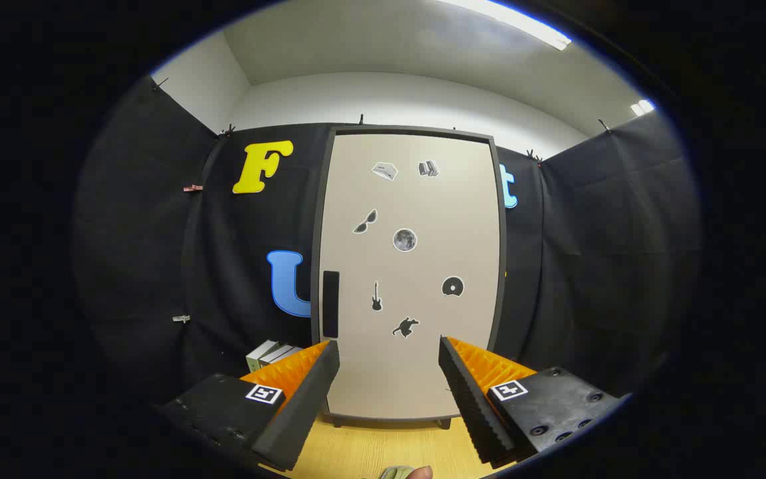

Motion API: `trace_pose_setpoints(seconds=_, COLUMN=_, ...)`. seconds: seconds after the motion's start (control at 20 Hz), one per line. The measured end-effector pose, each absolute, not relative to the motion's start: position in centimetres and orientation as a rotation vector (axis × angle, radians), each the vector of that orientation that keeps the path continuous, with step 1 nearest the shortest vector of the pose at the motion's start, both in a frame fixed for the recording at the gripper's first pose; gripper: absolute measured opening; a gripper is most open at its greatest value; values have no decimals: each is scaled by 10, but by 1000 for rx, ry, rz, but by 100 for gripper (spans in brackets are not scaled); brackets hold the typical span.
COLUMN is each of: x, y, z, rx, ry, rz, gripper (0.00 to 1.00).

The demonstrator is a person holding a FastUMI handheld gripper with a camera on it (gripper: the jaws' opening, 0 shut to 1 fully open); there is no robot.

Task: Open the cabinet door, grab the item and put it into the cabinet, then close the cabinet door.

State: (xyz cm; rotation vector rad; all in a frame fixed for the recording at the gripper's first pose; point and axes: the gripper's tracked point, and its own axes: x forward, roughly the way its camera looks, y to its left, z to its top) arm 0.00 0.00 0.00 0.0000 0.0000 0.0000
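Note:
A tall beige cabinet door [409,279] with a dark frame stands shut straight ahead, covered with several small stickers. Its black vertical handle [330,304] sits at the door's left edge, just above my left fingertip. My gripper [389,362] is open, its two orange-and-black fingers spread wide with nothing between them, the door's lower part showing through the gap. A small greenish item [404,473] lies on the wooden table right below the fingers, mostly cut off.
A few grey-green books [270,354] lie at the cabinet's lower left, behind my left finger. The yellow wooden tabletop [383,449] runs from the fingers up to the cabinet's feet. Black cloth walls close in on both sides.

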Motion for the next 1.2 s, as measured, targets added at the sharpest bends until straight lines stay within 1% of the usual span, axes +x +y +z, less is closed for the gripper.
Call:
trace_pose_setpoints(seconds=0.8, x=2, y=-1, z=0, rx=-1, ry=0, rz=-7, gripper=97)
trace_pose_setpoints(seconds=1.2, x=10, y=13, z=2, rx=18, ry=-2, rz=17, gripper=97)
